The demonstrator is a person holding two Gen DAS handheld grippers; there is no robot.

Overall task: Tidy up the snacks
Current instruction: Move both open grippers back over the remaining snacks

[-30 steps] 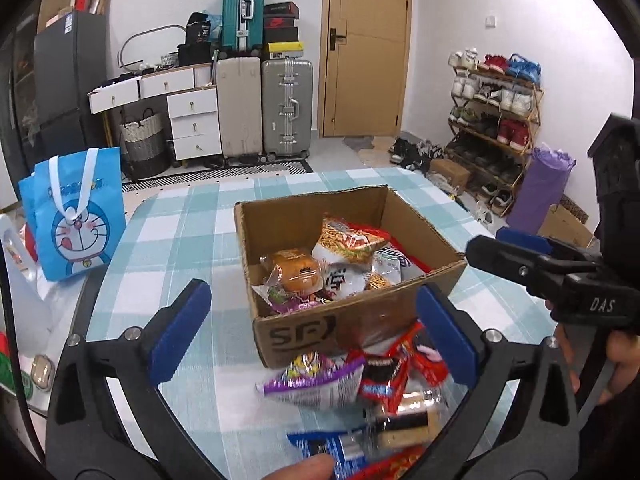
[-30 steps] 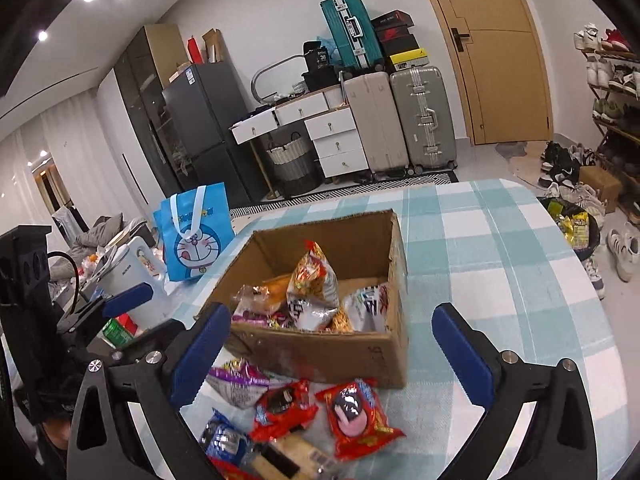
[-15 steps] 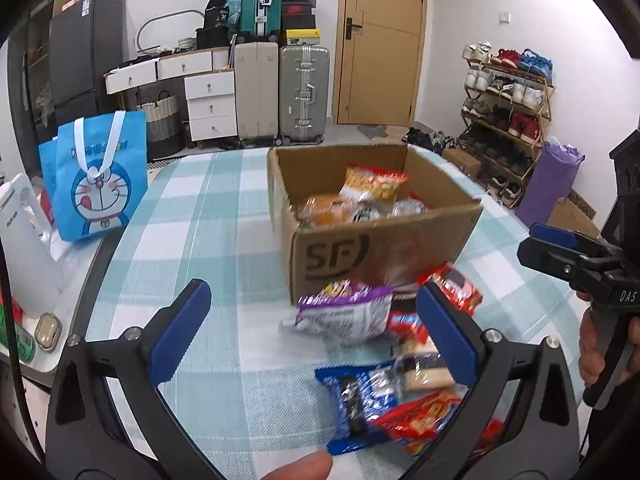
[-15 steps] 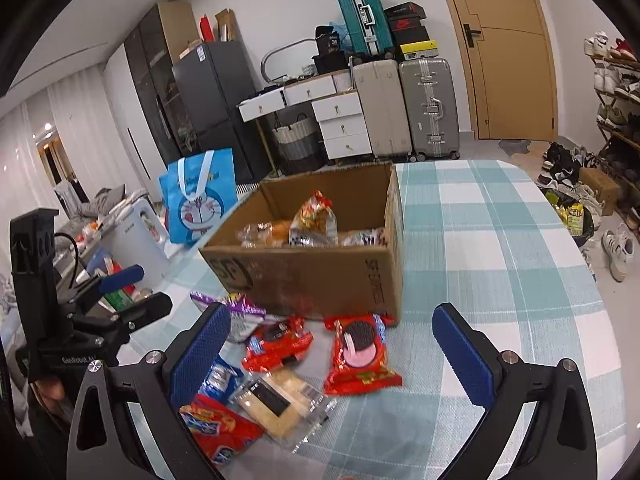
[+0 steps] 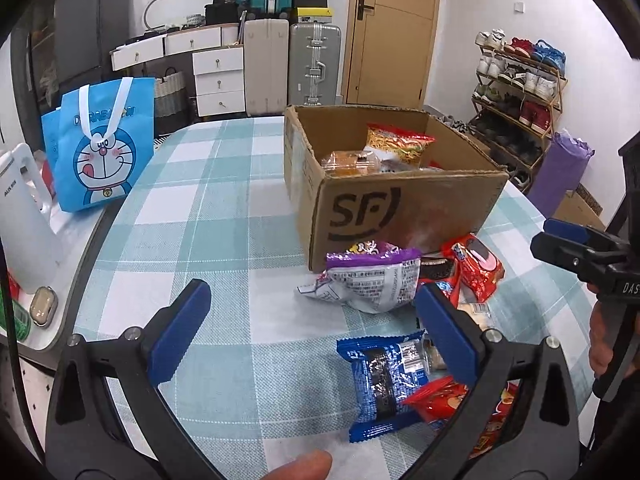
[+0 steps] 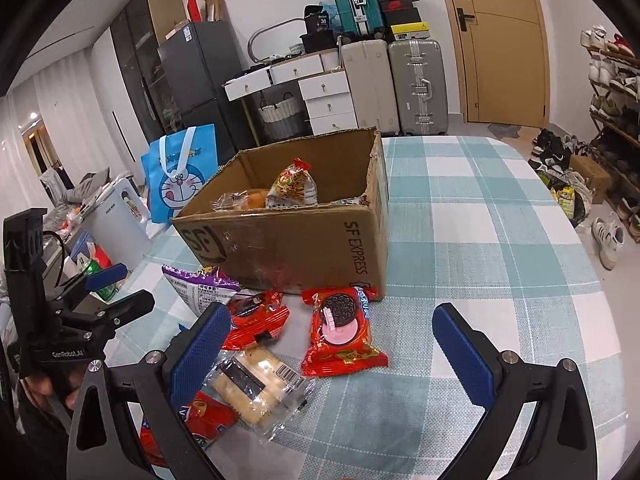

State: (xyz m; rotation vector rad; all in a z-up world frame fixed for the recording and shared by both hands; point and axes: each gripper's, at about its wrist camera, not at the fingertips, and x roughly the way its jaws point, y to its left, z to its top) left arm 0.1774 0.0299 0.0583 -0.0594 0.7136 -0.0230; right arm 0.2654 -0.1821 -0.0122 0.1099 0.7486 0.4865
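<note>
Both grippers hang over the counter, holding nothing. Left gripper: fingers spread wide, blue packet just inside its right finger. Right gripper: fingers apart, straddling the red biscuit packet, likely next for the box beyond the fingertips.

Snack packets lie scattered before open cardboard box; others inside.

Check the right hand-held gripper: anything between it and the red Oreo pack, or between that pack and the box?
Nothing visible. The right hand-held gripper is open, with the Oreo pack lying flat between its fingers, no snack on top. The box stands just behind the pack with its top open; only its near wall has to be lifted over.
</note>
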